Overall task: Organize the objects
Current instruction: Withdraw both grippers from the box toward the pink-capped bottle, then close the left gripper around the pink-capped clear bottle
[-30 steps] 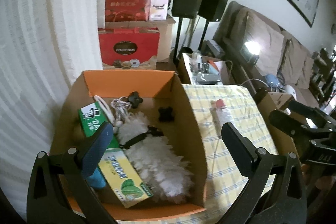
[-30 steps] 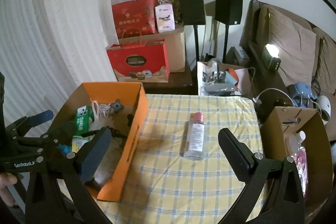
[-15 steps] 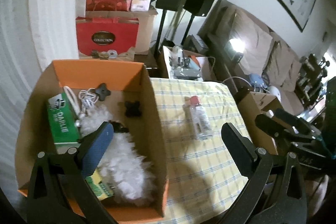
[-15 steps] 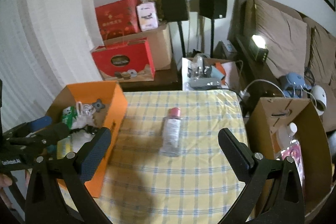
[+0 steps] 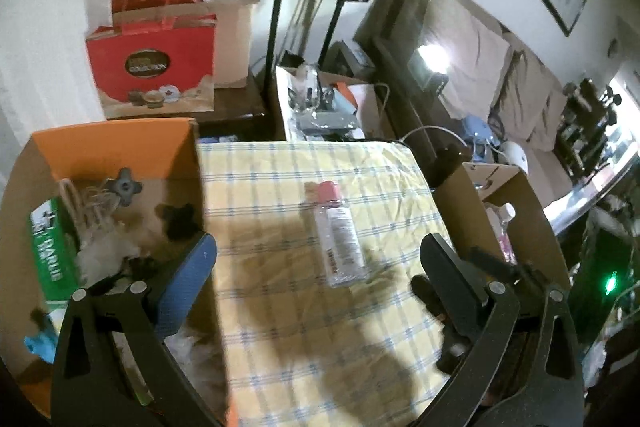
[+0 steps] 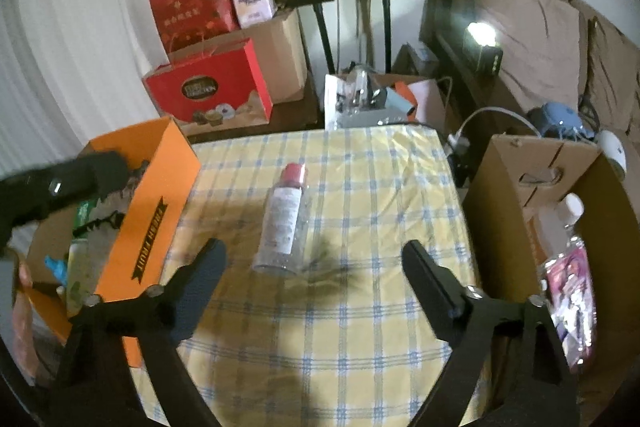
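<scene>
Clear cylindrical bottle [image 6: 280, 223], checked tablecloth [image 6: 360, 327]

The table wears a yellow cotton-looking cloth with a blue check [image 6: 360, 187], matt and creased in soft ridges. On it lies a clear plastic bottle with a pink cap [image 6: 282, 221], glossy, its white paper label smooth. The orange cardboard box [image 6: 154, 219] beside it has a printed, faintly satin outer face and raw brown board inside [image 5: 24, 187]; a fluffy white duster [image 5: 102, 253] in it looks soft and fibrous. The plain brown corrugated carton [image 6: 516, 179] on the other side is dull and rough-edged. Both tools have matt black plastic fingers [image 6: 434, 285], one faced with a blue rubbery pad [image 5: 184, 287].
</scene>
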The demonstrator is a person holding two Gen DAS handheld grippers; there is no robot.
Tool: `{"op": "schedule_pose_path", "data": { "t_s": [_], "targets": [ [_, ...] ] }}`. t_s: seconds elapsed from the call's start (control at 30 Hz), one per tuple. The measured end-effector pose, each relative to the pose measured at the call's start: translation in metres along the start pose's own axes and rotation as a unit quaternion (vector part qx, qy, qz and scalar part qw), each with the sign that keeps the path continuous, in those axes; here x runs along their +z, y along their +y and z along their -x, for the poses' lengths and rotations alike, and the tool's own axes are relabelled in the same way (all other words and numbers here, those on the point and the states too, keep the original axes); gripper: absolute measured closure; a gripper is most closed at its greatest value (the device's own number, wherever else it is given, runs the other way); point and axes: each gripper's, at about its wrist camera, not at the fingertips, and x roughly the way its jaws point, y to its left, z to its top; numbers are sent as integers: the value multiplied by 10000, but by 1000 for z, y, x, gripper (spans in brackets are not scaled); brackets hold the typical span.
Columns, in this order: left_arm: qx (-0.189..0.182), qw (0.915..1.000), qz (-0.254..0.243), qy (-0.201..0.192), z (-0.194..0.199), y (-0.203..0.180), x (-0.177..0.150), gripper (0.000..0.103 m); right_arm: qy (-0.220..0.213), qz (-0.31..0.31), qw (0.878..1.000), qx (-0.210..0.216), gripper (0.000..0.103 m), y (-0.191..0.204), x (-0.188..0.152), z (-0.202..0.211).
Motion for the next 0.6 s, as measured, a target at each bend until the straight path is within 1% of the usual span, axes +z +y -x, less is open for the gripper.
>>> {"op": "schedule_pose_path", "data": {
  "t_s": [0.03, 0.13, 0.23, 0.33, 0.37, 0.4, 0.5, 0.6],
  "targets": [
    [-33, 10000, 31, 60, -7, -3, 3, 3, 29, 6, 10000, 10, 23, 0, -1, -3],
    [-104, 9997, 67, 188, -23, -10, 7, 7, 94, -41, 9999, 82, 32, -4, -4, -12],
    [-53, 9997, 4, 252, -38, -18, 11, 10, 133, -195, 9994, 251, 35, -10, -7, -21],
    [-23, 9990, -37, 443, -57, -25, 13, 21, 132, -295, 9990, 301, 37, -16, -10, -25],
    [2, 9986, -75, 518, -62, -28, 13, 26, 131, -334, 9989, 317, 37, -19, -11, -26],
    [21, 9981, -159, 588, -68, -32, 14, 29, 138, -382, 9987, 323, 38, -22, -12, -27],
    [89, 9972, -377, 639, -82, -44, 13, 29, 169, -496, 9983, 267, 38, -33, -14, -27],
    [97, 9965, -338, 760, -96, -45, 11, 29, 144, -573, 9979, 253, 38, -44, -15, -24]
  ]
}}
